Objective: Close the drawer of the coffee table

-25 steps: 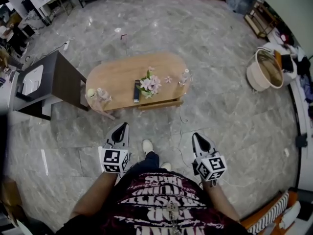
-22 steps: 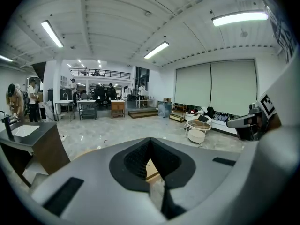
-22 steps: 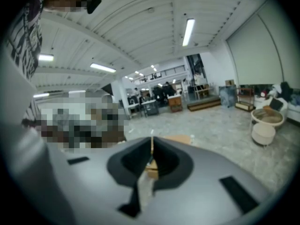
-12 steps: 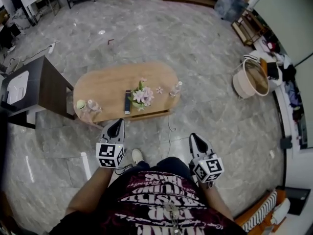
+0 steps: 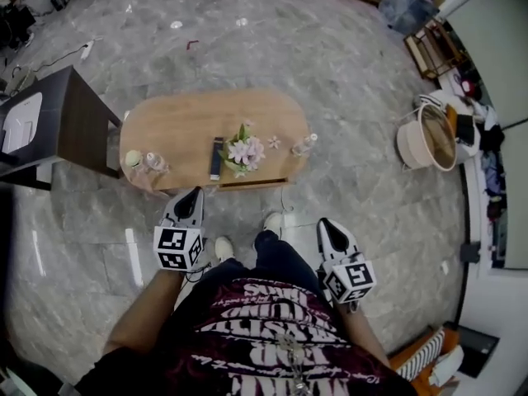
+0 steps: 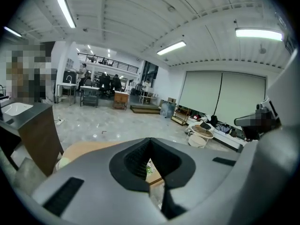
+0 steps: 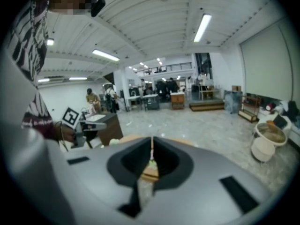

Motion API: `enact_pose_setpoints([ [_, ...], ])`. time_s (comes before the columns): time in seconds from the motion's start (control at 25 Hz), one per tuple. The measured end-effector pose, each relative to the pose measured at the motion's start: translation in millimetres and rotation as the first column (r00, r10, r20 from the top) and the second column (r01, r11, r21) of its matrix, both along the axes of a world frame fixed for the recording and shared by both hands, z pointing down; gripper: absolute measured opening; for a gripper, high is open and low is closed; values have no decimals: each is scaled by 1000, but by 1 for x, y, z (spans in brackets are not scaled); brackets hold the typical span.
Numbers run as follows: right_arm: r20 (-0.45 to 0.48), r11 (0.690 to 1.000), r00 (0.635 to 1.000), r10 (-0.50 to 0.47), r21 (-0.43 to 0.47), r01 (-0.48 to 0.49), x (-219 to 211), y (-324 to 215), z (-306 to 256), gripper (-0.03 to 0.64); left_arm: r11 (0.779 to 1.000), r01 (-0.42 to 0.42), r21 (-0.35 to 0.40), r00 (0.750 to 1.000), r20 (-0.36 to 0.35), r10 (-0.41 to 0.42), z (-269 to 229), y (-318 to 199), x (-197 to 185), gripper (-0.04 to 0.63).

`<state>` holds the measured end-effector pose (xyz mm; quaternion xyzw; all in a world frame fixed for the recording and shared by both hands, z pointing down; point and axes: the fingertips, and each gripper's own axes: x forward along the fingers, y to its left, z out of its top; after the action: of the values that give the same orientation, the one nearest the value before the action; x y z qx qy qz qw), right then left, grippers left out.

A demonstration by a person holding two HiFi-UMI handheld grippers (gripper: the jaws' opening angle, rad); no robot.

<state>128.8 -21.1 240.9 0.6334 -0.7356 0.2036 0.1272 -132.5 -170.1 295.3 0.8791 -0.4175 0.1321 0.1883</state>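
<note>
Two claws, both fully closed and empty: left claw [image 5: 195,193], right claw [image 5: 324,224]. One table [image 5: 181,122] with one drawer [image 5: 252,185], one remote [image 5: 216,157], one flower bunch [image 5: 244,150].

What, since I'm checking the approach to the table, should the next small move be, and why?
Probably step closer and lower the left gripper toward the drawer. The drawer juts from the near edge of the coffee table, and the left and the right gripper, both shut and empty, hang short of it.
</note>
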Motion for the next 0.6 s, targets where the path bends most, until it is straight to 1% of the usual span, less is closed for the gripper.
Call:
enact_pose_setpoints([
  [0.16,42,998,998,-39,-38,41,6,-27,20,35,999,21,-42,999,29,-20,16,-3,-3,23],
  [0.24,63,997,996,-64,-49,67,11,-43,29,35,998,31,-60,998,57,-28,25,-7,-3,23],
  [0.4,102,990,988,-116,-66,123,31,-74,47,35,993,63,-97,988,143,-49,43,-12,7,23],
  [0.48,118,984,982,-149,-76,159,45,-88,61,35,991,59,-122,983,182,-36,55,-12,18,23],
  [0.6,126,966,968,-216,-115,230,65,-104,91,35,985,53,-164,967,256,-9,82,-14,34,23],
])
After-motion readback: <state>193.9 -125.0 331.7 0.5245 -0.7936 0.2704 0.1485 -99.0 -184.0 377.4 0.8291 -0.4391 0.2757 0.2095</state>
